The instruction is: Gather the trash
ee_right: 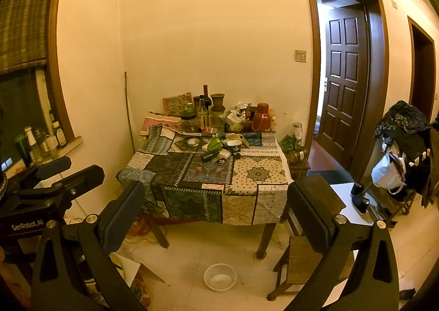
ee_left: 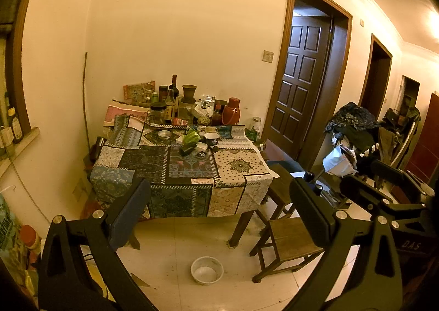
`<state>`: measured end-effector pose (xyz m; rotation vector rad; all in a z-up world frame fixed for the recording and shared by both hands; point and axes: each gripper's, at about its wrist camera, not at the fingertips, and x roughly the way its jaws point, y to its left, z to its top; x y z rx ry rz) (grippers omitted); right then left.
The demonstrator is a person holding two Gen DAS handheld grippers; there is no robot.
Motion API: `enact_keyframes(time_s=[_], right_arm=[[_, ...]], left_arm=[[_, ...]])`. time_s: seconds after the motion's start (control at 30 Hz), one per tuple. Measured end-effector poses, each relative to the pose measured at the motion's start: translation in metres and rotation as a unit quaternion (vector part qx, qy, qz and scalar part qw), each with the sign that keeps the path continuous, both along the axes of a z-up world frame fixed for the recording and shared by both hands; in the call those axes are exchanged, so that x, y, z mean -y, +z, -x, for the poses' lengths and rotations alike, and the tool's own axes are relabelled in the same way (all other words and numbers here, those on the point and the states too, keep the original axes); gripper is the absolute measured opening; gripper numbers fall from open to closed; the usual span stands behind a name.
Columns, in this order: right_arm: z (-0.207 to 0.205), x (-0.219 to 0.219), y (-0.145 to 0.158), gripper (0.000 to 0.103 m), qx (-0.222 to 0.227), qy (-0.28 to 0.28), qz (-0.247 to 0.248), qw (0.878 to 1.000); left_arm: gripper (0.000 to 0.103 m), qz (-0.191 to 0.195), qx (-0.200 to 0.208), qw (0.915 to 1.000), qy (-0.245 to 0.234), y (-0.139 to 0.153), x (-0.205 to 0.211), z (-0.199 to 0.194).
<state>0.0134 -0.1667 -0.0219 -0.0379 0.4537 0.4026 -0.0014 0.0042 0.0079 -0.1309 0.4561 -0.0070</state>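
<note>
Dim yellow-lit room, desk (ee_right: 258,173) with patchwork cloth against the far wall, well ahead of me. Left gripper (ee_left: 219,209) and right gripper (ee_right: 216,212) both empty, jaws wide. Likely trash: crumpled green wrapper (ee_right: 214,143) mid-desk, beside the dark cup (ee_right: 235,146). It looks light, soft, crinkly; I'd pinch a raised fold. Glass bottles (ee_right: 203,112) behind are fragile, so keep clear.

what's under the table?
A white bowl sits on the floor near the table front. The hanging cloth covers the space farther back.
</note>
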Motion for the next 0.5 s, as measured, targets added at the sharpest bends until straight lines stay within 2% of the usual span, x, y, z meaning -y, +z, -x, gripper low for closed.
enact_keyframes(time_s=[0.5], right_arm=[[-0.011, 0.0, 0.005, 0.103, 0.0, 0.004, -0.005, 1.0]], left_arm=[[0.102, 0.0, 0.0, 1.0, 0.002, -0.007, -0.002, -0.008]])
